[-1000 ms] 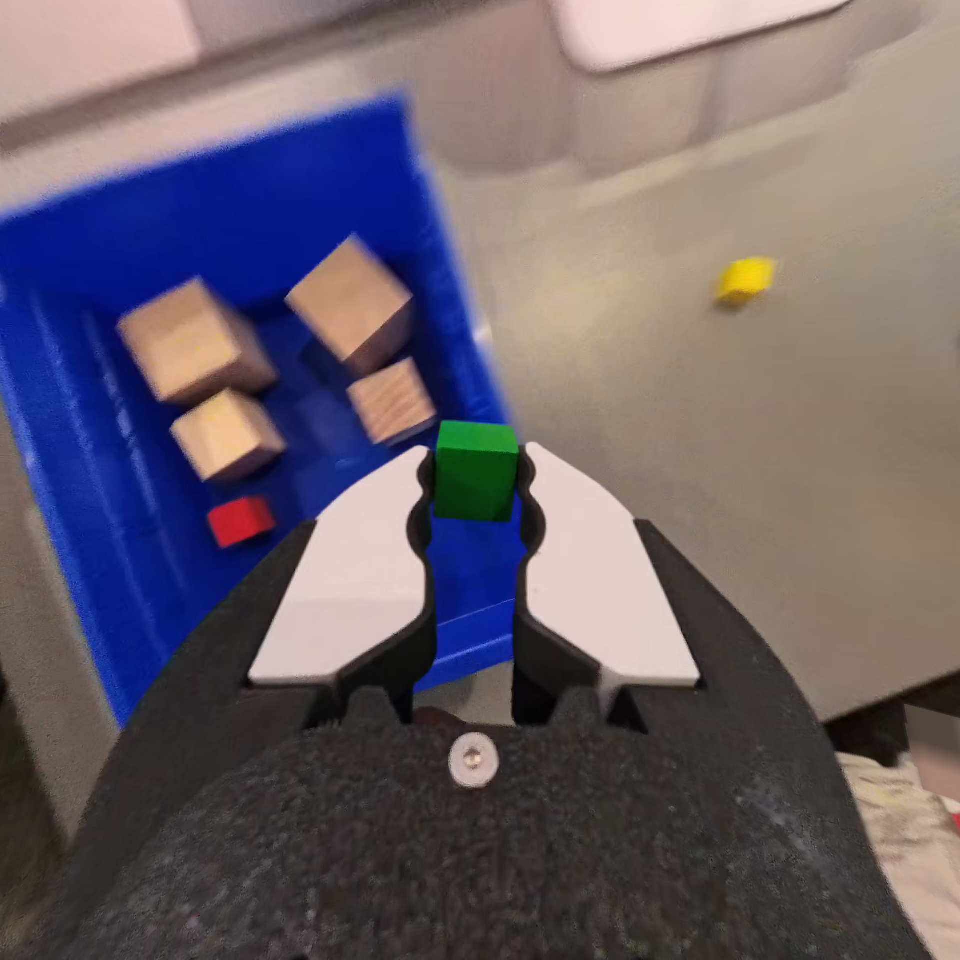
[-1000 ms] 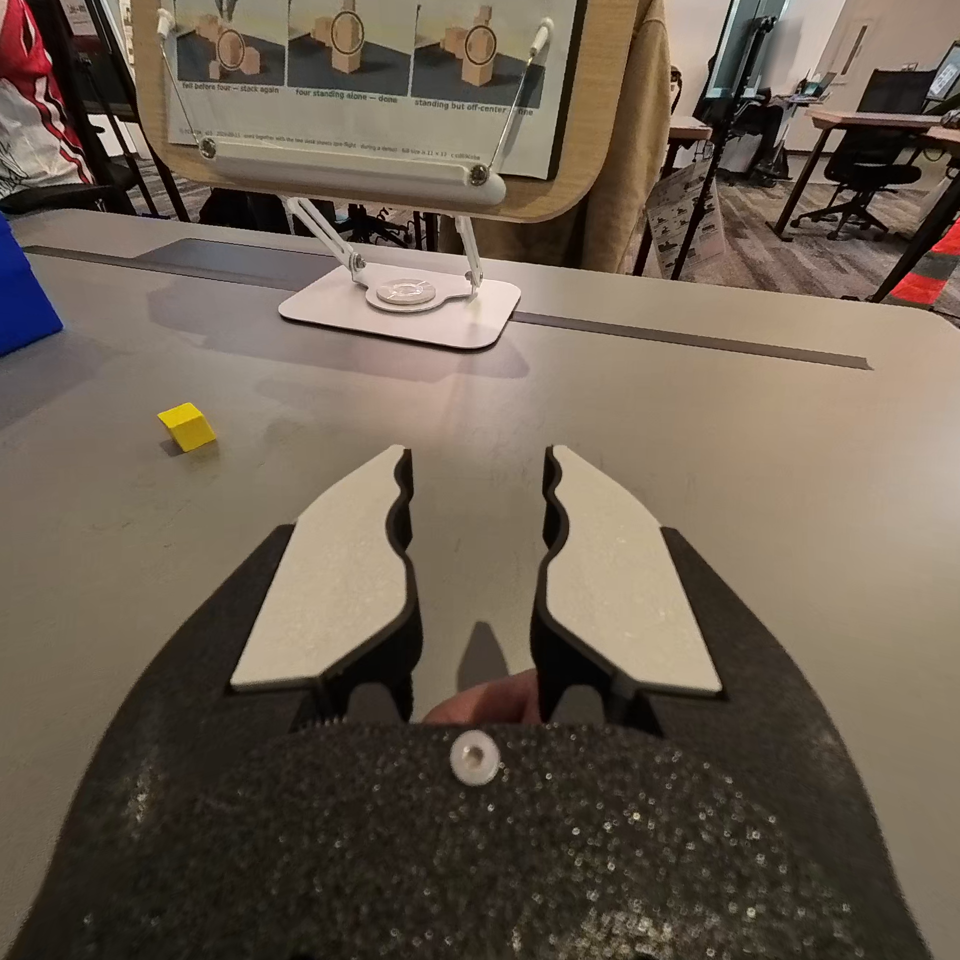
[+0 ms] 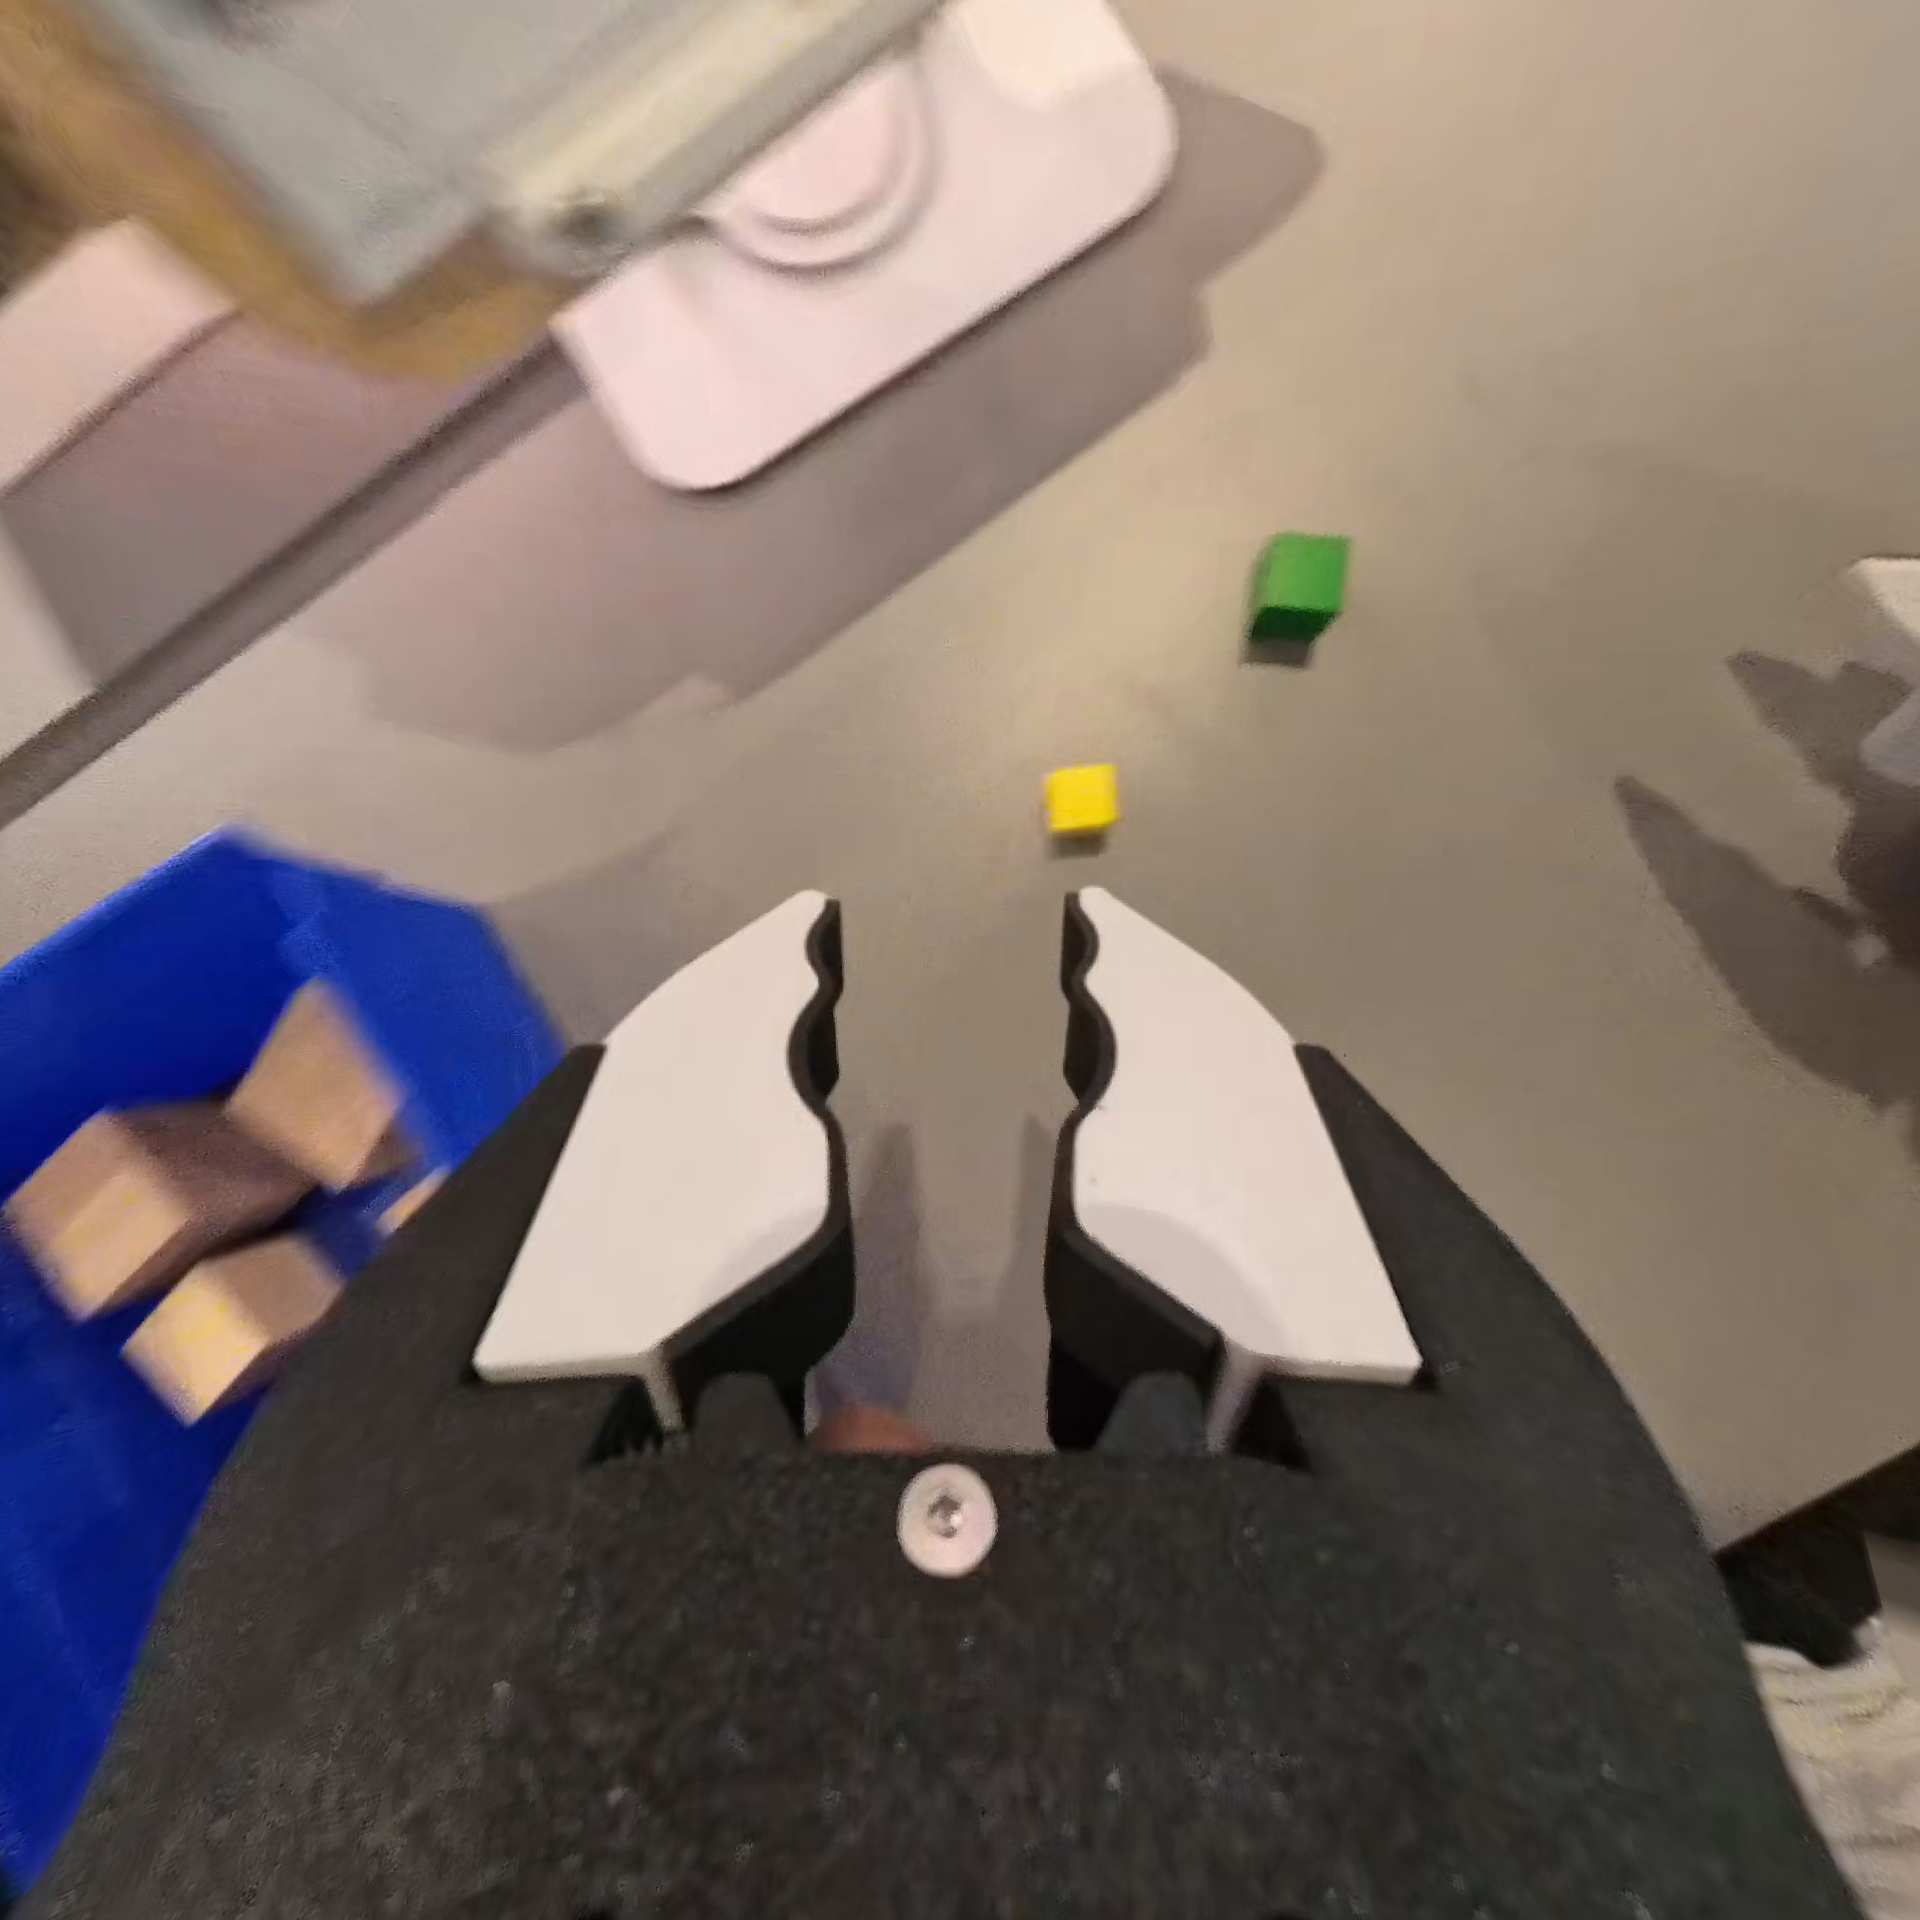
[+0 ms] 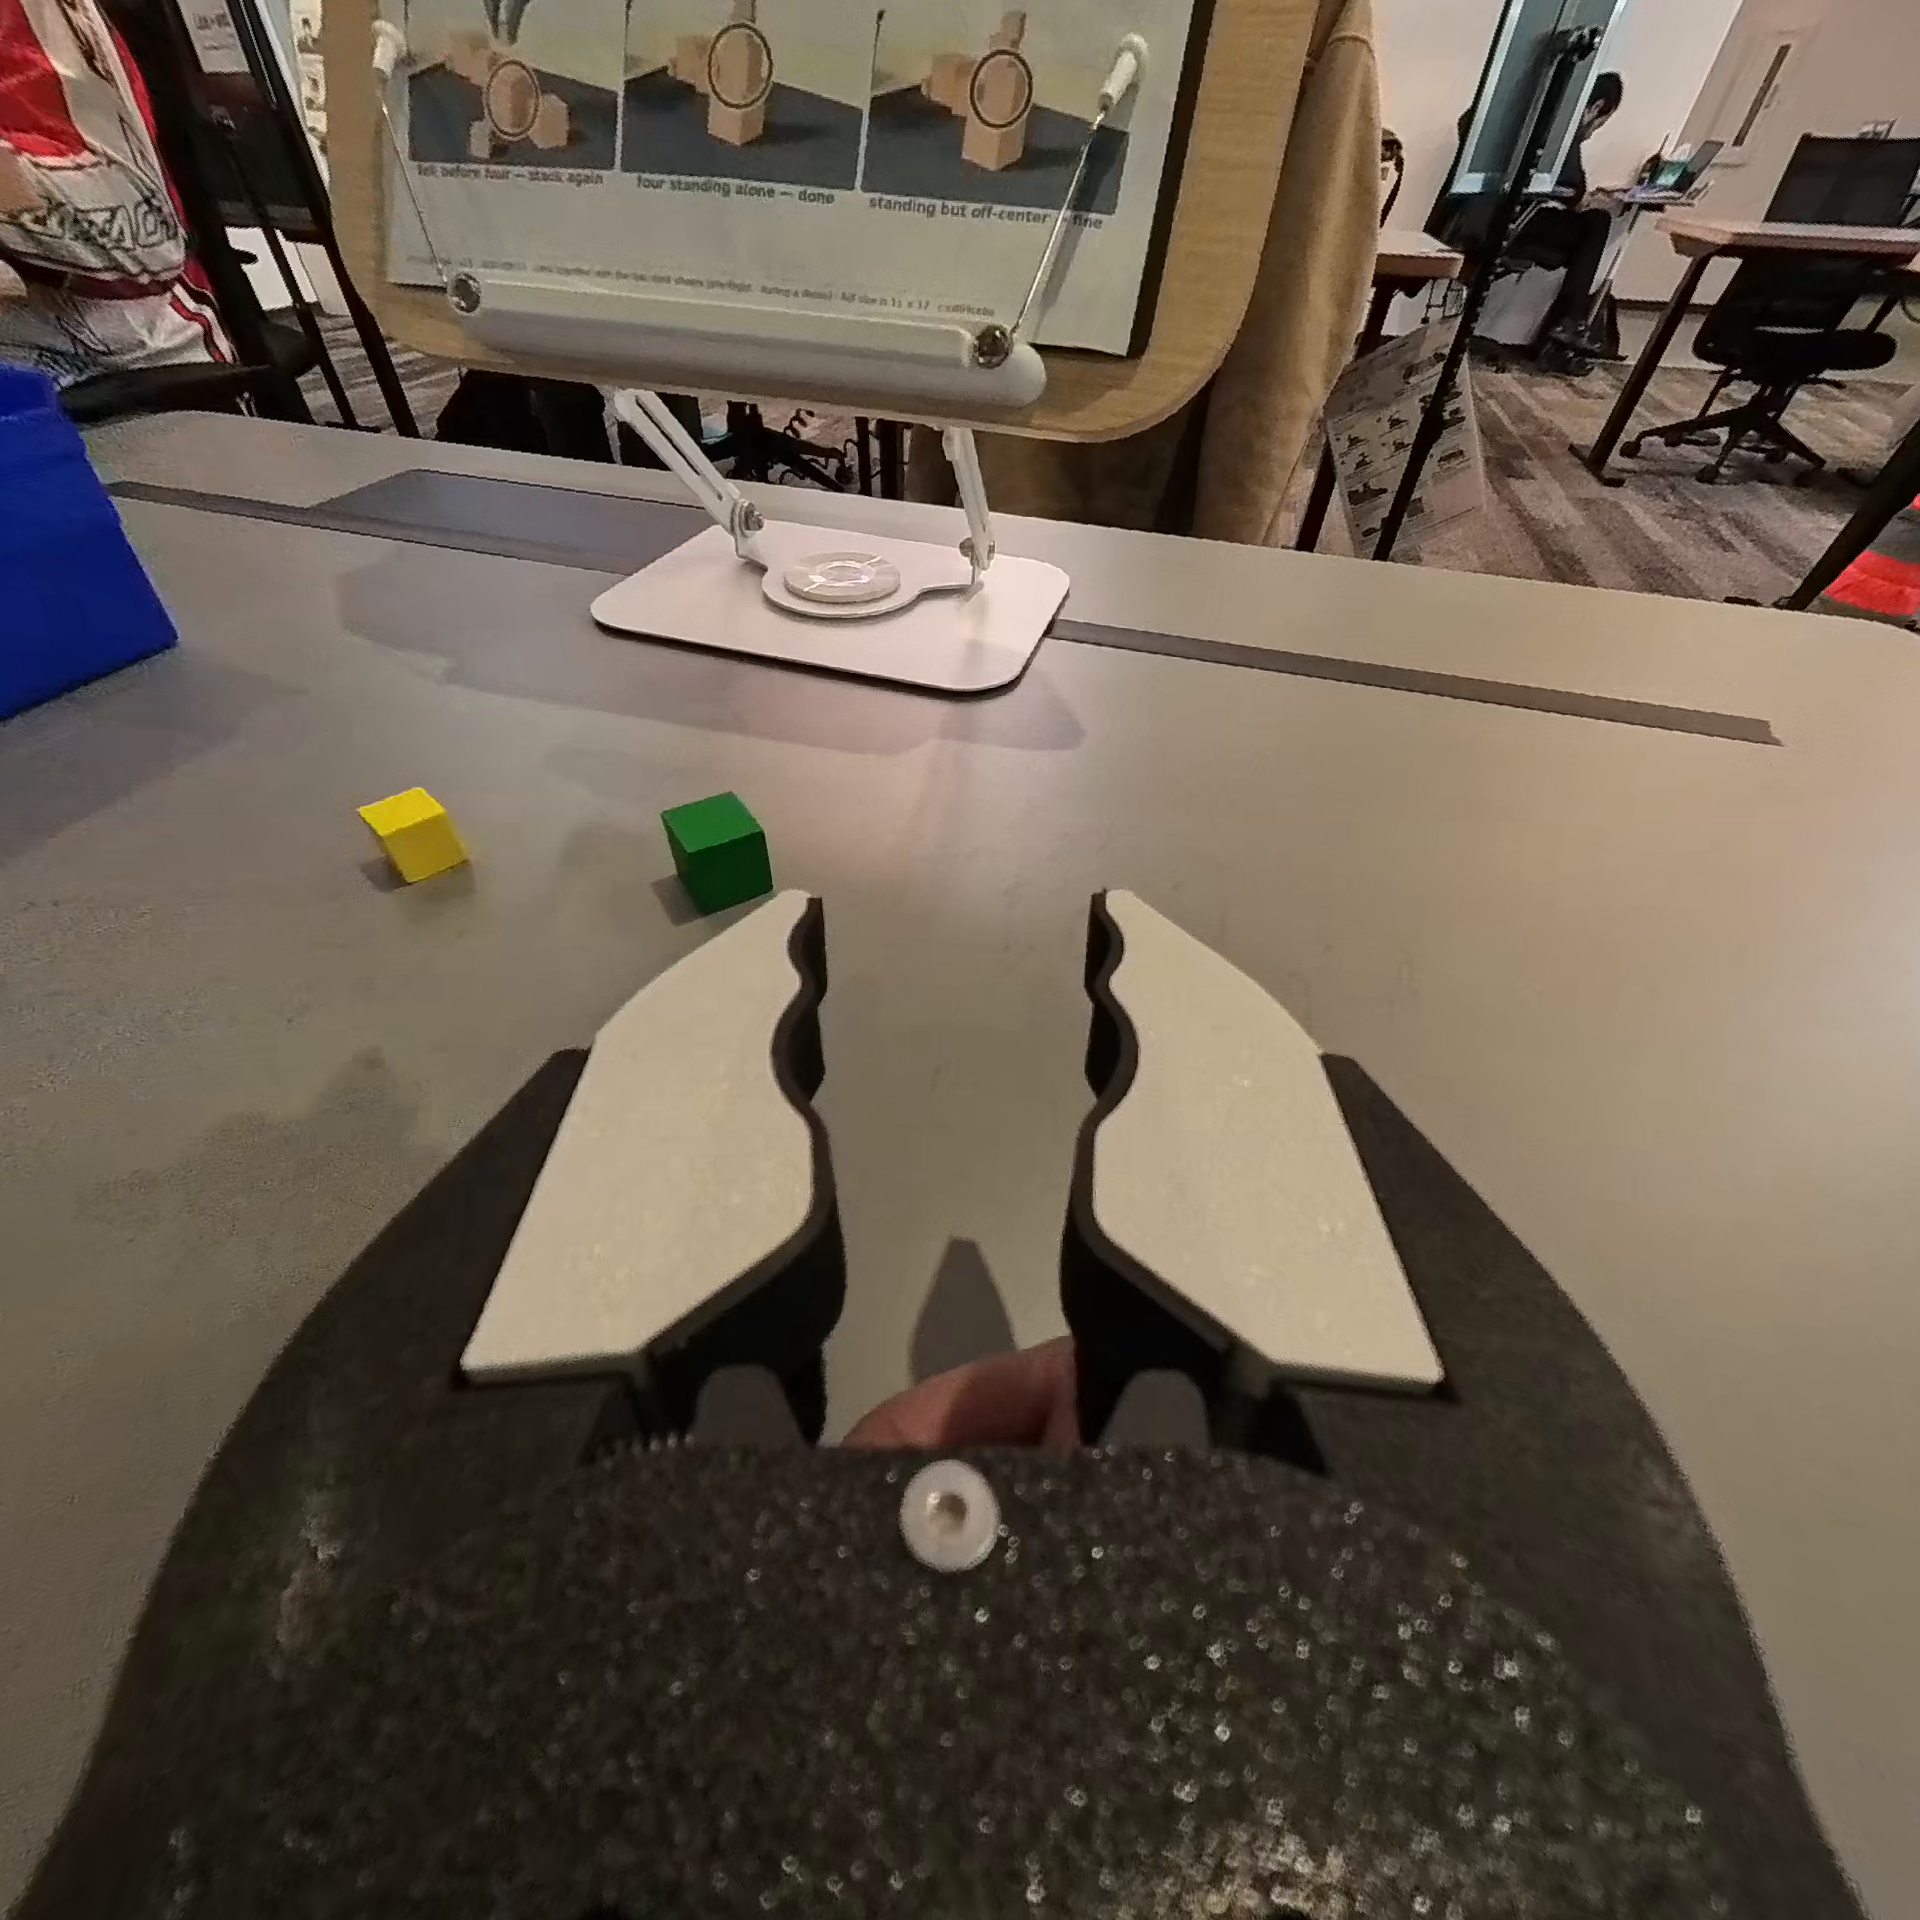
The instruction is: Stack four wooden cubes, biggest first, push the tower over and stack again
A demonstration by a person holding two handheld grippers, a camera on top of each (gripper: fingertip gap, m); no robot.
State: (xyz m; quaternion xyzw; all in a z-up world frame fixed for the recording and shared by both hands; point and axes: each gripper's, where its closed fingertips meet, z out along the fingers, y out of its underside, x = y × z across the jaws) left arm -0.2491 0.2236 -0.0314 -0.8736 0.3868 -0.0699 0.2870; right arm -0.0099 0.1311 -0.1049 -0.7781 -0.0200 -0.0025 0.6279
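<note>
A small green cube (image 4: pixel 717 852) and a smaller yellow cube (image 4: pixel 414 833) lie on the grey table (image 4: pixel 1351 935); both also show in the left wrist view, green (image 3: pixel 1297 587) and yellow (image 3: pixel 1081 798). Several plain wooden cubes (image 3: pixel 177 1236) lie blurred in a blue bin (image 3: pixel 125 977) at the left. My left gripper (image 3: pixel 948 914) is open and empty above the table, beside the bin. My right gripper (image 4: pixel 954 909) is open and empty, just right of the green cube.
A white stand base (image 4: pixel 831 613) holding an instruction board (image 4: pixel 769 156) stands at the back of the table. The blue bin's corner (image 4: pixel 62 561) shows at the far left. The table's near edge (image 3: pixel 1766 1496) is at the lower right. Chairs and desks stand beyond. My right tips are roughly 12 cm from the small green cube (image 4: pixel 717 852).
My left gripper has let go of the green cube, which now lies on the table near the yellow cube, and has swung away from over the bin. My right gripper has barely moved.
</note>
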